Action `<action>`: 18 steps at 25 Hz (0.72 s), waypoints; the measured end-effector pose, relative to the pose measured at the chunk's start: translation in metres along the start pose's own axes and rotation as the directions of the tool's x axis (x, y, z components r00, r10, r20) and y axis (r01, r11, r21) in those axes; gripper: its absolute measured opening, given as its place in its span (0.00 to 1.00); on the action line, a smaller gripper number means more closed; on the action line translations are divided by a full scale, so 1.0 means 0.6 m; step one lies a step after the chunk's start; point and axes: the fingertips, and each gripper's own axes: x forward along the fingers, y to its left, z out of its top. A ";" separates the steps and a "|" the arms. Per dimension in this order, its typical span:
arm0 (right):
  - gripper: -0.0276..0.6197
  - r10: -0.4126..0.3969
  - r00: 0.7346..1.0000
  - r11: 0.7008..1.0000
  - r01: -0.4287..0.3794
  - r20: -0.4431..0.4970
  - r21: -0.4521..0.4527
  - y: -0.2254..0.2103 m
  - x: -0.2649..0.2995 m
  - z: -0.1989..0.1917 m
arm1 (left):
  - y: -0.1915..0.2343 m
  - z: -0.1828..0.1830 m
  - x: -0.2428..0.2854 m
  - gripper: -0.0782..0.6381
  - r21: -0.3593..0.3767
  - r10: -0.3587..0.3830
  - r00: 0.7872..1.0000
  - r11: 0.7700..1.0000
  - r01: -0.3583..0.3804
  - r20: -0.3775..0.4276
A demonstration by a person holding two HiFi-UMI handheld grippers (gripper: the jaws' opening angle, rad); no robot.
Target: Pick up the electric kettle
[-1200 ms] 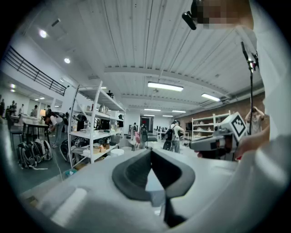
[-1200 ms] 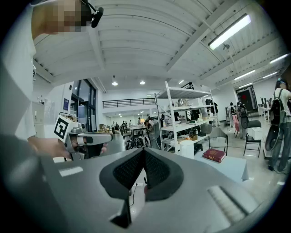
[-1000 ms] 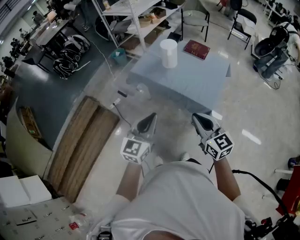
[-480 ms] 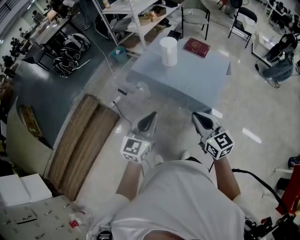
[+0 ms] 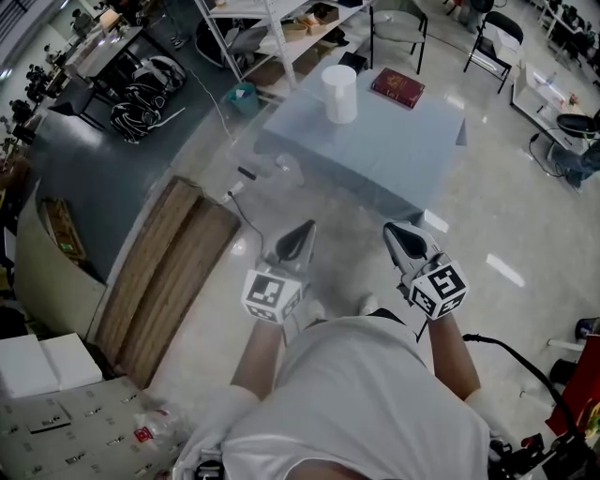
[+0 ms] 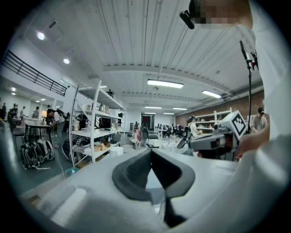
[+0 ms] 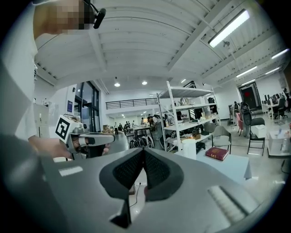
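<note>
The electric kettle [image 5: 339, 92] is a white cylinder standing upright at the far edge of a pale blue-grey table [image 5: 394, 155]. It also shows in the left gripper view as the kettle [image 6: 117, 150] and in the right gripper view as the kettle [image 7: 189, 148]. My left gripper [image 5: 305, 230] and right gripper [image 5: 389, 232] hover side by side over the floor, well short of the table. Both point towards it. In its own view the left gripper [image 6: 151, 152] has its jaws together on nothing. The right gripper [image 7: 143, 150] is likewise shut and empty.
A red book [image 5: 397, 87] lies on the table right of the kettle. A white shelf rack [image 5: 272, 28] and chairs [image 5: 398, 23] stand behind the table. Wooden boards [image 5: 169, 281] lie on the floor at my left, a teal bucket [image 5: 242, 94] and a cable beyond them.
The head view has drifted a little, so the table sits slightly higher in the picture. Both grippers hold the same place and stay shut.
</note>
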 end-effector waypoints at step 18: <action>0.06 0.113 0.994 0.993 -0.113 0.000 -0.021 -0.063 -0.080 -0.029 | -0.086 -0.028 0.050 0.11 -0.020 0.078 0.997 0.997 -0.078 0.000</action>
